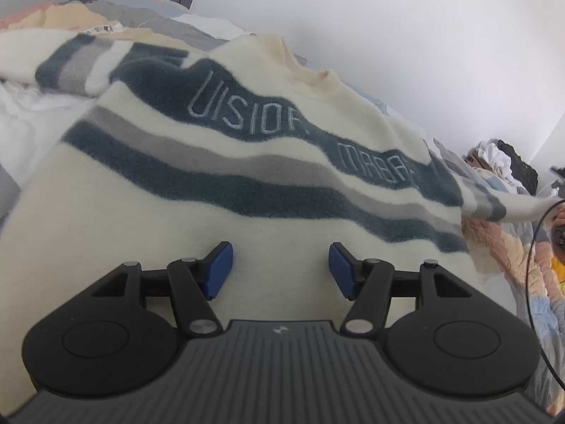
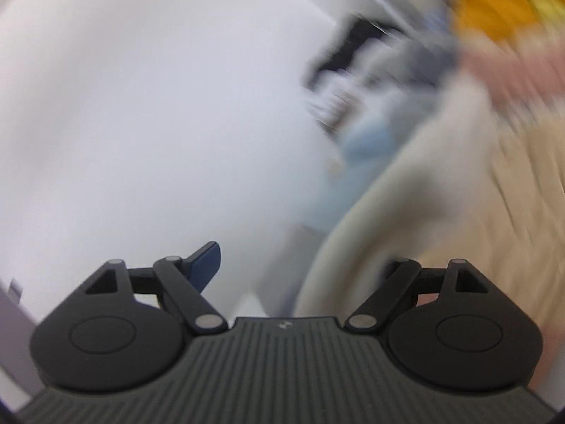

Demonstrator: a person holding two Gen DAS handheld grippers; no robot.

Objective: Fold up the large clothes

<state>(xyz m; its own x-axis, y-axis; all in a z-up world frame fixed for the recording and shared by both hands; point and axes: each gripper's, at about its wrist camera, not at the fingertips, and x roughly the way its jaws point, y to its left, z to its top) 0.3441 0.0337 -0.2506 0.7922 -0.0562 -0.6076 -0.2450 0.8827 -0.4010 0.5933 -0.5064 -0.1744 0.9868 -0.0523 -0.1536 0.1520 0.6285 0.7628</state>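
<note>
My left gripper [image 1: 280, 270] hangs open and empty over the sweater's [image 1: 219, 162] hem; its collar lies toward one o'clock. My right gripper [image 2: 300, 268], open and empty, blurs.

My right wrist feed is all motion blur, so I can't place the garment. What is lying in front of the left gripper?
Observer: A cream fleece sweater with dark blue and grey stripes lies spread out, its lettered front facing up.
Operator: Is the left gripper holding it?
Observer: No. The left gripper is open above the plain cream lower part, with nothing pinched between its blue pads.
Operator: Where does the nearer sleeve run?
Observer: One striped sleeve stretches off towards the right edge of the left wrist view.
</note>
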